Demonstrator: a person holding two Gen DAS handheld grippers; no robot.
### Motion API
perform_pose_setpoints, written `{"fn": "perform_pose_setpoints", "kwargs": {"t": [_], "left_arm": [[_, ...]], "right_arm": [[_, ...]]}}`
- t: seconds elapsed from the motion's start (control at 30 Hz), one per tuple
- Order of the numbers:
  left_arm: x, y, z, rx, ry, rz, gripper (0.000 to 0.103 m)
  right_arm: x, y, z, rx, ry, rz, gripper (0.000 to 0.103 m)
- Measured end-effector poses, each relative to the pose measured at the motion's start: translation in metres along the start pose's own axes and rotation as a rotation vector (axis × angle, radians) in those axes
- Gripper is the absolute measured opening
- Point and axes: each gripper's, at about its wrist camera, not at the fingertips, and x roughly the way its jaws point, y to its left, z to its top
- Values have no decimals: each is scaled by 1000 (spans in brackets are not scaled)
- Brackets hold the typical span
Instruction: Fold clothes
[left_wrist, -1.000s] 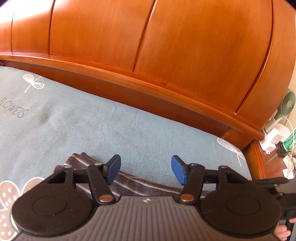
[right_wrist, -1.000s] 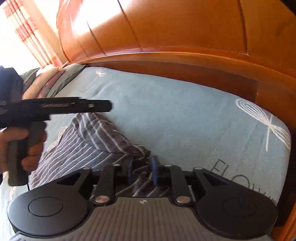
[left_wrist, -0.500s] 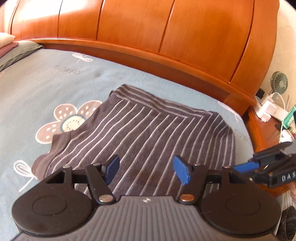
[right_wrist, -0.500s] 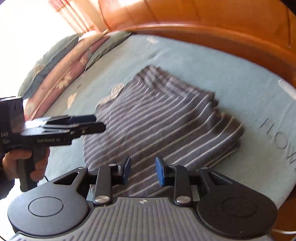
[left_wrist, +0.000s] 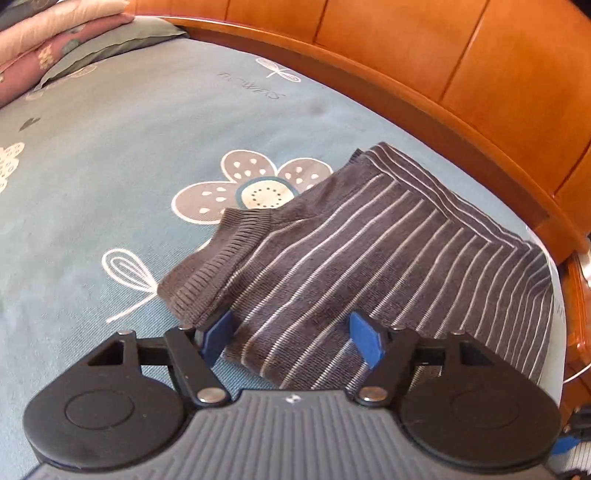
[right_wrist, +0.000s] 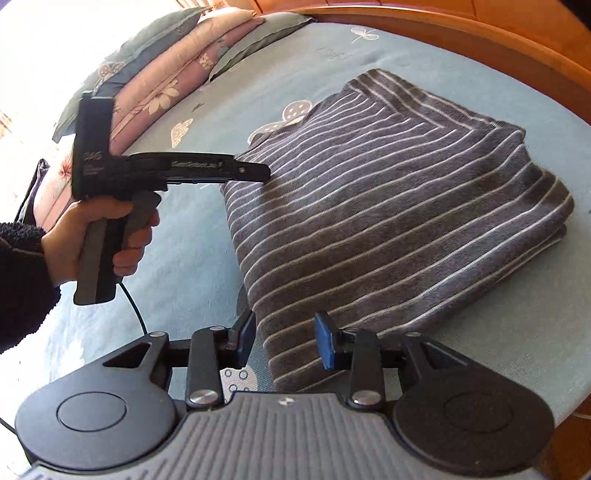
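Note:
A dark grey garment with thin white stripes (left_wrist: 369, 251) lies folded into a rough rectangle on the blue bed sheet (left_wrist: 110, 155). Its ribbed cuff (left_wrist: 218, 269) sticks out at the left edge. My left gripper (left_wrist: 291, 338) is open just above the garment's near edge, with nothing held between its blue pads. In the right wrist view the same folded garment (right_wrist: 388, 206) fills the middle, and my right gripper (right_wrist: 284, 343) stands open over its near corner. The left gripper (right_wrist: 251, 172), held by a hand (right_wrist: 99, 236), hovers at the garment's left side.
The bed has an orange wooden headboard (left_wrist: 424, 74) along its far side. Stacked pillows and quilts (right_wrist: 162, 74) lie at the far left. The sheet carries flower prints (left_wrist: 251, 188). A cable (right_wrist: 133, 302) hangs from the left gripper's handle.
The right gripper has let go of the striped garment and opened. Both grippers have drawn back from it, and the garment now lies flat and folded on the bed.

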Motion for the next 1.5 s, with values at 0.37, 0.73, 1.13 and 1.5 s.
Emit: {"fn": "perform_pose_setpoints", "kwargs": {"t": [0.37, 0.73, 1.13, 1.5], "left_arm": [[-96, 29, -51, 141, -121, 234, 89], [-157, 55, -97, 106, -266, 364, 89], [-199, 62, -115, -24, -314, 502, 99], [-203, 22, -145, -234, -183, 540, 99]], "right_arm": [[13, 39, 25, -115, -43, -59, 49], [47, 73, 36, -131, 17, -174, 52], [85, 94, 36, -244, 145, -362, 69], [71, 93, 40, -330, 237, -381, 78]]}}
